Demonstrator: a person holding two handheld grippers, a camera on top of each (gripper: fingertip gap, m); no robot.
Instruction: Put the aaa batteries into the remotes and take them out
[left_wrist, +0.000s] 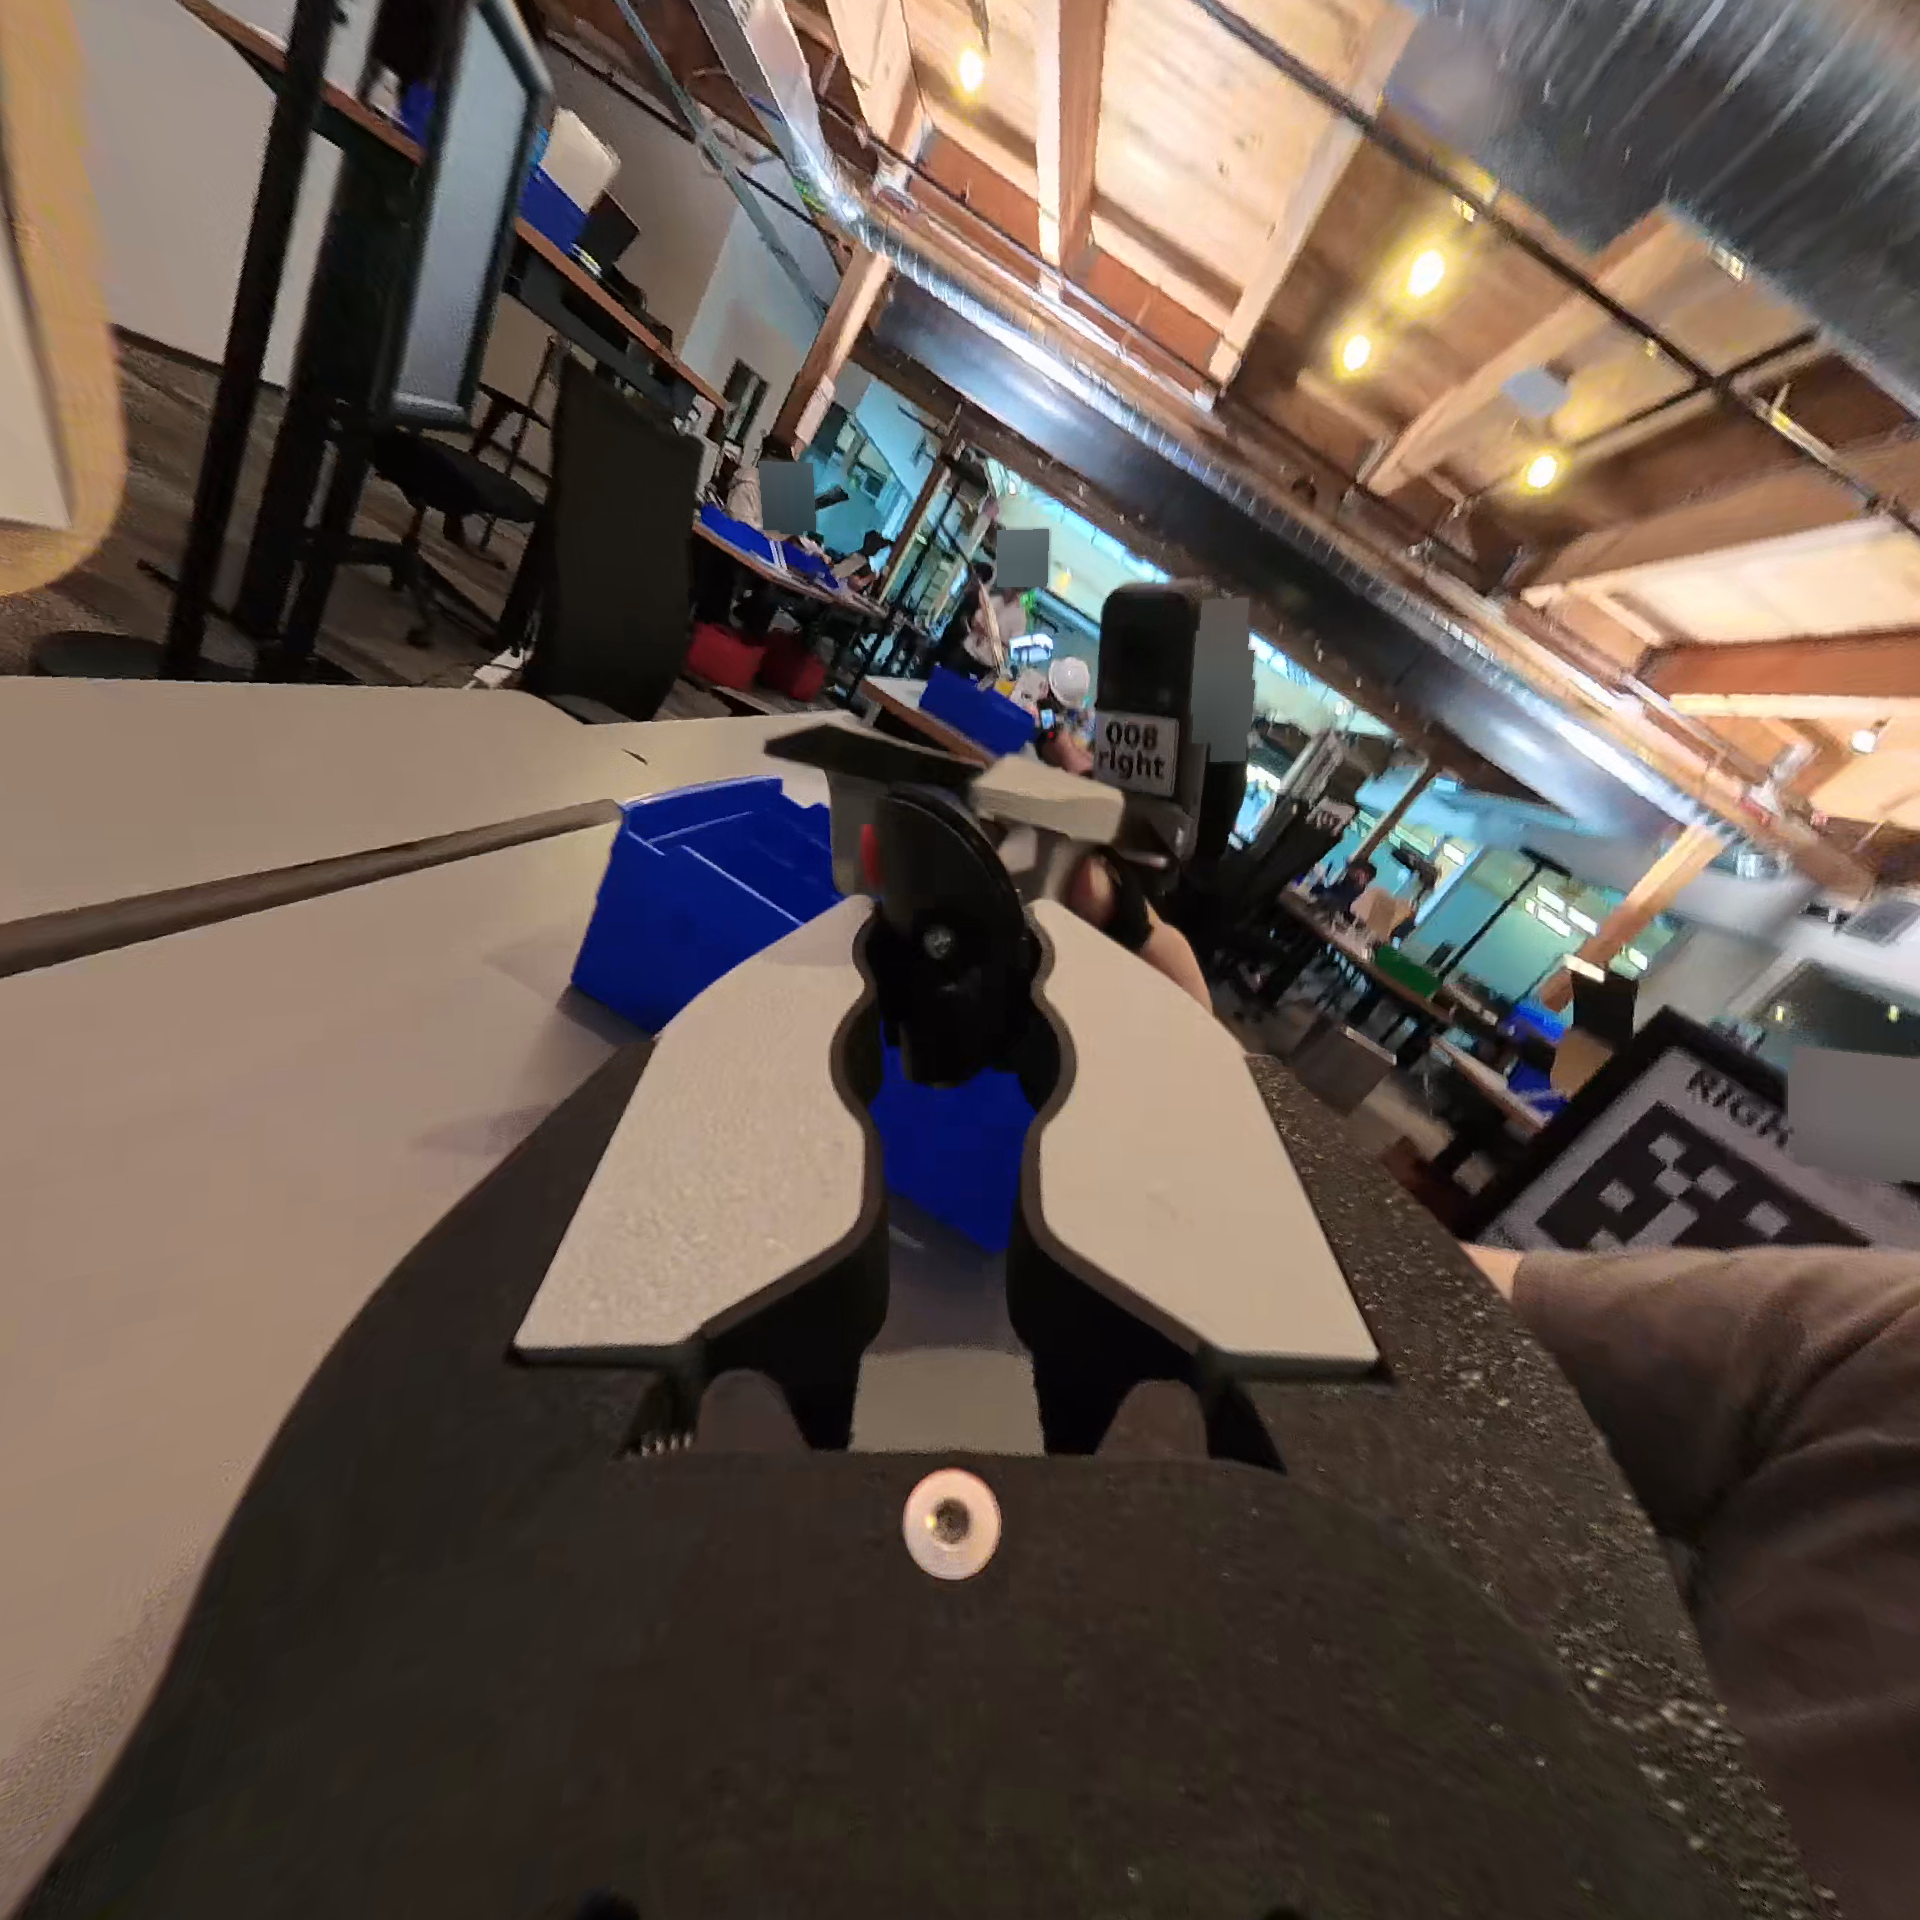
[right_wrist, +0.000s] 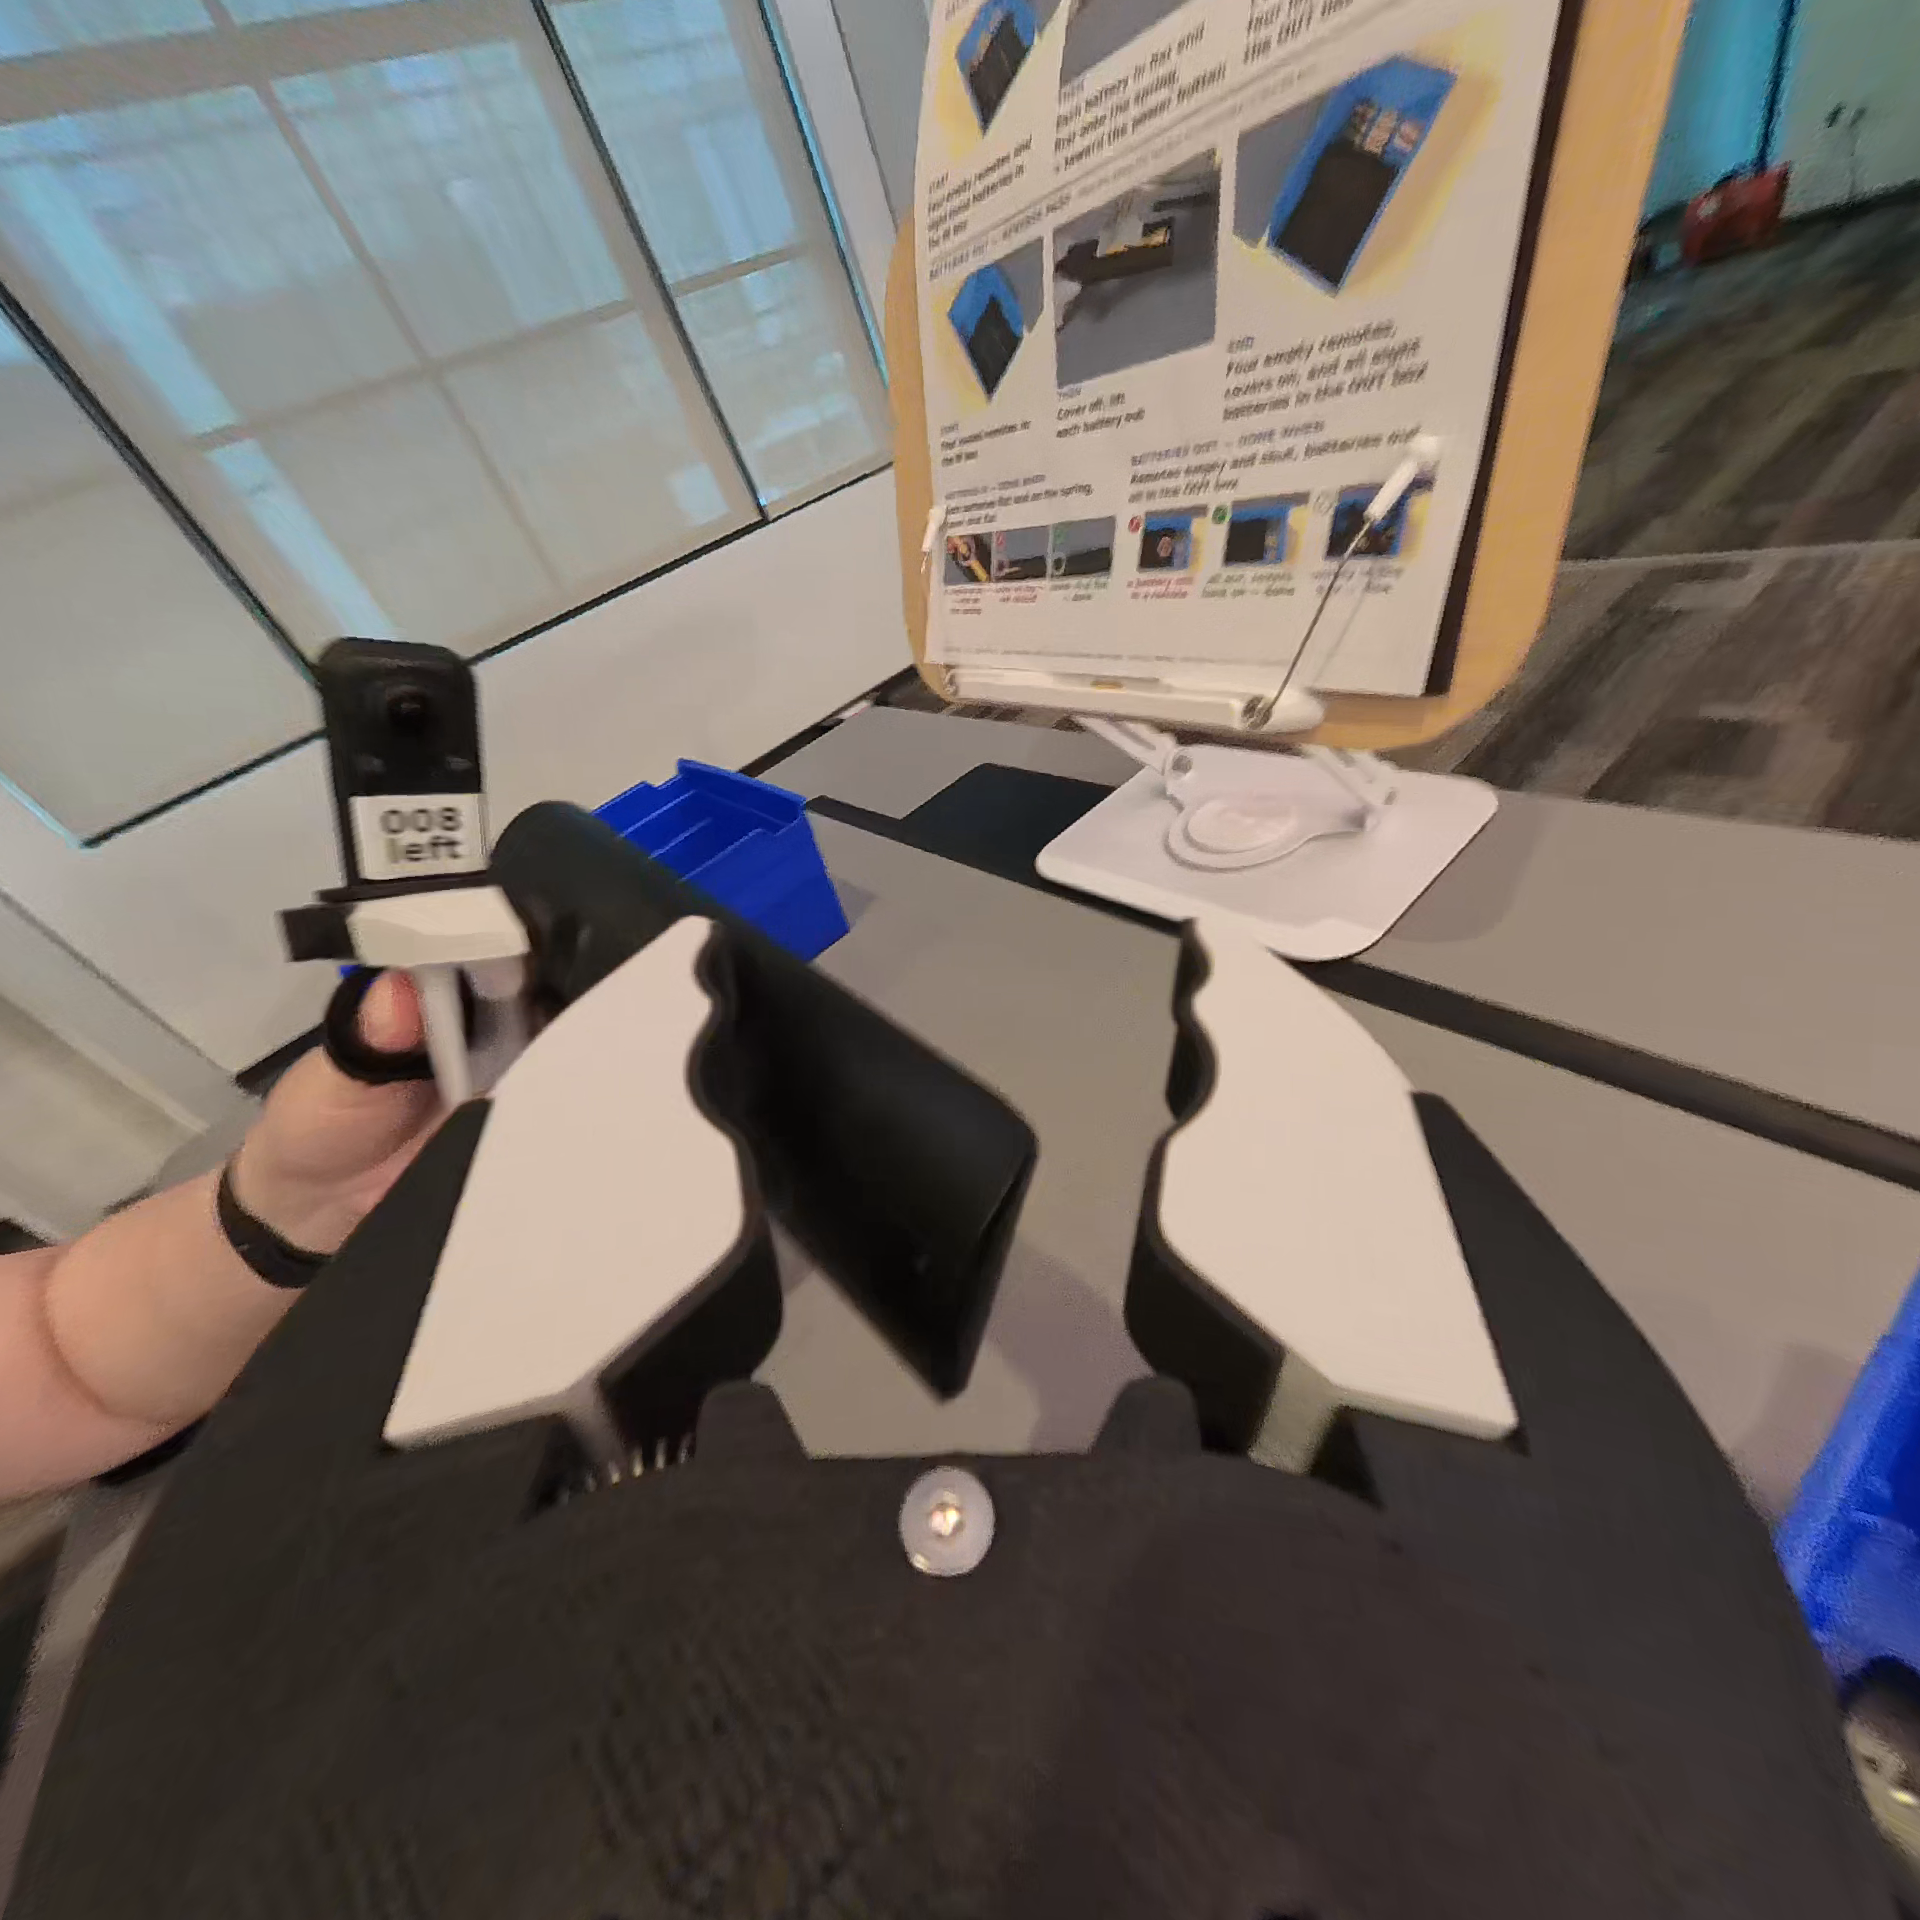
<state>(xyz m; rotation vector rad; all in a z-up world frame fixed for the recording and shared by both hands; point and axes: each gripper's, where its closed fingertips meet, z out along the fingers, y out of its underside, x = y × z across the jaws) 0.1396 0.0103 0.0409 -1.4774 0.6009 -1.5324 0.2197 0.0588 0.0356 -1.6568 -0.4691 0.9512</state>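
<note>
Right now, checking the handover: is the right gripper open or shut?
Open: the right gripper shows both fingers wide apart, with the black remote between them, unclamped.

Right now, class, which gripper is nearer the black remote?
Left. The left gripper is shut on the black remote; the right gripper is open, its fingers straddling the near end.
</note>
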